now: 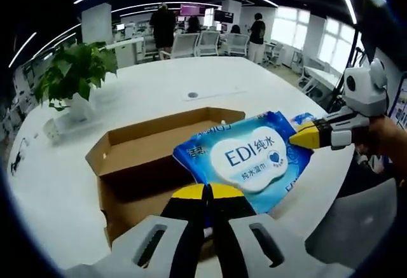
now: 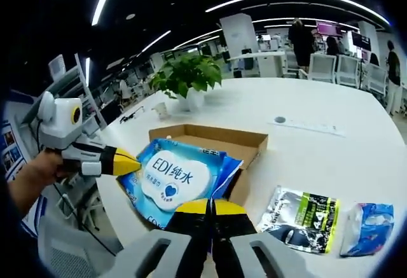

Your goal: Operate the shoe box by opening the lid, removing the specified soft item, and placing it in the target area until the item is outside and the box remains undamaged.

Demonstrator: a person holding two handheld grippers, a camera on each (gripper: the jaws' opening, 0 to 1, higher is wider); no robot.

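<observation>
Wipes pack [image 1: 251,157] clamped by left gripper [image 1: 206,192] and right gripper [image 2: 212,207] over shoe box [image 1: 146,141]; lift level, clear of walls.

In the right gripper view, the open box [image 2: 213,141] is seen at centre on the worktop [image 2: 331,151], the wipes pack [image 2: 175,179] over its near edge, two packets [image 2: 302,217] lower right, a plant [image 2: 187,74] behind at upper left.
</observation>
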